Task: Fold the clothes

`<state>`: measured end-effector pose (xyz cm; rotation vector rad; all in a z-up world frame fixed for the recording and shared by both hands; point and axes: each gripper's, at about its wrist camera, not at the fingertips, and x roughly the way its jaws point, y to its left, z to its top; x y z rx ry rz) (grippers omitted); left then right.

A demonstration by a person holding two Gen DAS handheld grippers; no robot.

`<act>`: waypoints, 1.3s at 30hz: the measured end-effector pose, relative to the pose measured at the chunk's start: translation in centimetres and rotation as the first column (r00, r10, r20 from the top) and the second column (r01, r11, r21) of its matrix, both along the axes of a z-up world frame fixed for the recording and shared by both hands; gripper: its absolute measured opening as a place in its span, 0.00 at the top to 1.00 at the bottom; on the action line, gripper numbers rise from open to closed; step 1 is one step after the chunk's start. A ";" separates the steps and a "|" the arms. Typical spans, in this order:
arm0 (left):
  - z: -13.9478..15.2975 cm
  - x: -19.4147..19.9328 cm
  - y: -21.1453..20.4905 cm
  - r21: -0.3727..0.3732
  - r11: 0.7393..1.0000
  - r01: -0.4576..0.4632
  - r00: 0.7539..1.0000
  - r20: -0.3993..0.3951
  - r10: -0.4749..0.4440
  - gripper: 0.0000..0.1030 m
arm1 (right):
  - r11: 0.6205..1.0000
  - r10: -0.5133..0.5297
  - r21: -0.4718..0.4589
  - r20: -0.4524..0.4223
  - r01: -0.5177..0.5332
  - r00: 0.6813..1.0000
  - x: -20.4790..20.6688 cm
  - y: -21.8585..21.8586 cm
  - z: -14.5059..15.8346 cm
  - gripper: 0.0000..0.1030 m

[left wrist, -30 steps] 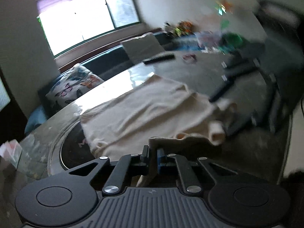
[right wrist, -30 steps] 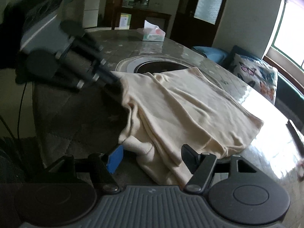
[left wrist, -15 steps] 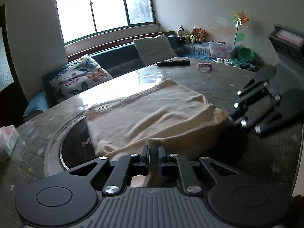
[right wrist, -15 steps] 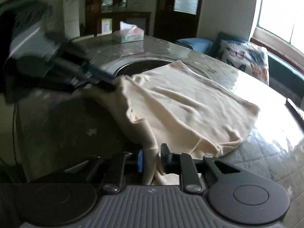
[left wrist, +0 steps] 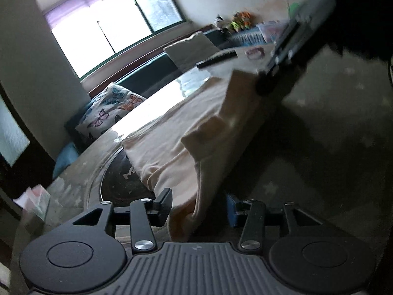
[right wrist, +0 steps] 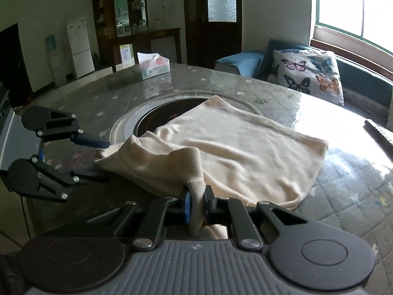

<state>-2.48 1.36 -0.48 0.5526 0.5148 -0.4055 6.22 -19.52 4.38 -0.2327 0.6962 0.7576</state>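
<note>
A cream garment (right wrist: 240,147) lies partly folded on the round table (right wrist: 81,98), over the edge of a dark round inset (right wrist: 154,120). My right gripper (right wrist: 197,204) is shut on a bunched fold at the garment's near edge, lifting it a little. My left gripper (right wrist: 106,159) stands at the left, jaws apart, with the garment's corner between its fingers. In the left wrist view, the left gripper (left wrist: 199,207) is open wide and the garment (left wrist: 186,132) hangs loosely between its fingers. The right gripper (left wrist: 272,78) shows there as a blur at the cloth's far end.
A tissue box (right wrist: 151,65) sits at the far side of the table and a black remote (right wrist: 379,132) near its right edge. A butterfly-print pillow (right wrist: 309,73) rests on the sofa beyond. A small pink item (left wrist: 255,52) lies by the remote (left wrist: 217,59).
My left gripper has opened and let go of the garment's corner. My right gripper, open a second ago, has shut on the near edge and holds it.
</note>
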 end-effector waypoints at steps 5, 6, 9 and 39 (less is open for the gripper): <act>-0.5 0.4 0.1 0.042 0.999 0.016 1.000 0.018 -0.016 0.86 | 1.000 -0.016 0.001 0.004 0.016 1.000 -0.5 -0.1 -0.3 0.93; -0.6 0.5 0.1 0.051 0.999 0.019 1.000 0.022 -0.020 0.88 | 1.000 -0.020 0.003 0.006 0.020 1.000 -0.7 -0.1 -0.3 0.93; 0.6 -0.9 0.3 0.024 1.000 0.015 1.000 0.022 -0.015 0.90 | 0.999 -0.031 0.018 0.019 0.031 0.999 -1.3 -0.3 0.0 0.94; 6.1 3.7 1.5 -0.134 0.987 -0.084 0.996 -0.041 0.079 0.92 | 0.999 0.033 0.031 0.070 -0.035 0.997 -1.2 -0.7 5.9 0.96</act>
